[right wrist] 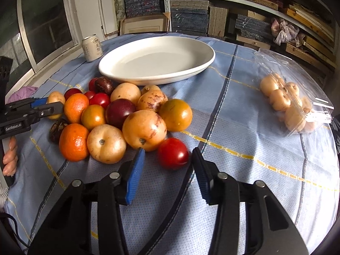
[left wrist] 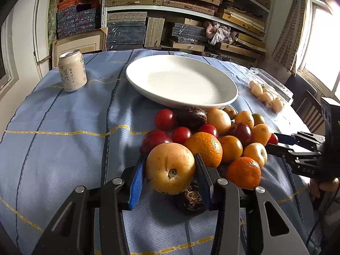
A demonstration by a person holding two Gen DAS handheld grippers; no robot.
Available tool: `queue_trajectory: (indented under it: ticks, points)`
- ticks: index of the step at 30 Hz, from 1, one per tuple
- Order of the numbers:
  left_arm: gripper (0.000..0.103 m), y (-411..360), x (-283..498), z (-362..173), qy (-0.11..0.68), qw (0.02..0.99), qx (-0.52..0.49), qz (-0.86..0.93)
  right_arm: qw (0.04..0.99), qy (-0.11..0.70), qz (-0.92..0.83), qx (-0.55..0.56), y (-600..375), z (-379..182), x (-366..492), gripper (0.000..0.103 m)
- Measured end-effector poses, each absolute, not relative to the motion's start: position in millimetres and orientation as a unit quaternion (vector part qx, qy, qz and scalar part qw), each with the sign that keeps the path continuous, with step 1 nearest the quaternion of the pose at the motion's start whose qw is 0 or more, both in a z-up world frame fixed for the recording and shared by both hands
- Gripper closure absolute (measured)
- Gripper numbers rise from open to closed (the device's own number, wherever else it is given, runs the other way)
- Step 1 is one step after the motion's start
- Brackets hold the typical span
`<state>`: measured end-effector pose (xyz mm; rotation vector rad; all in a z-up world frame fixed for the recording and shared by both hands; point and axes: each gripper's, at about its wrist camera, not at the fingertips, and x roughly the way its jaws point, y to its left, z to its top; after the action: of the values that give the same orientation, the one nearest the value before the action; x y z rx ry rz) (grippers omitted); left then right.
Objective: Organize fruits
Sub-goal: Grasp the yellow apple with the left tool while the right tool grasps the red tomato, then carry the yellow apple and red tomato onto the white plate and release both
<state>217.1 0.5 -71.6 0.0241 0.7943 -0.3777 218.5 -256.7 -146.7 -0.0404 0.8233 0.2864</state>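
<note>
A pile of fruit lies on the blue cloth in front of an empty white oval plate [left wrist: 212, 97] [right wrist: 191, 68]. My left gripper [left wrist: 170, 159] is shut on a yellow-brown pear-like fruit [left wrist: 170, 167] at the near left of the pile; in the right wrist view it [right wrist: 53, 104] grips that fruit [right wrist: 55, 98] at the pile's far left. My right gripper [right wrist: 169, 154] is open around a red plum [right wrist: 173, 153] at the pile's right edge, fingers apart from it; it also shows in the left wrist view [left wrist: 274, 142]. Oranges [left wrist: 205, 148] [right wrist: 74, 142] and dark fruits lie among the pile.
A pale drink can [left wrist: 72, 70] [right wrist: 92, 47] stands left of the plate. A clear plastic box of small pale fruits [left wrist: 266, 96] [right wrist: 291, 104] lies at the right. Shelves stacked with boxes fill the back wall. A dark fruit [left wrist: 191, 199] lies under my left gripper.
</note>
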Motion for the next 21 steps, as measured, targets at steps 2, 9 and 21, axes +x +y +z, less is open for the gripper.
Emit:
queue_trajectory:
  ticks: [2,9,21]
  points:
    - [0.058,0.3,217.7,-72.3,0.385,0.904,0.011,-0.183,0.903,0.405,0.142,-0.013,-258.3,-148.3,221.4,0.068]
    - [0.058,5.8,220.1,-71.3,0.38,0.908,0.004,-0.177,0.906,0.398,0.147,0.004,-271.8,-146.6,218.3,0.075]
    - [0.058,-13.3,262.7,-14.3,0.351,0.924,0.008,-0.153,0.941,0.307,0.125,0.066,-279.9,-58.6,255.5,0.075]
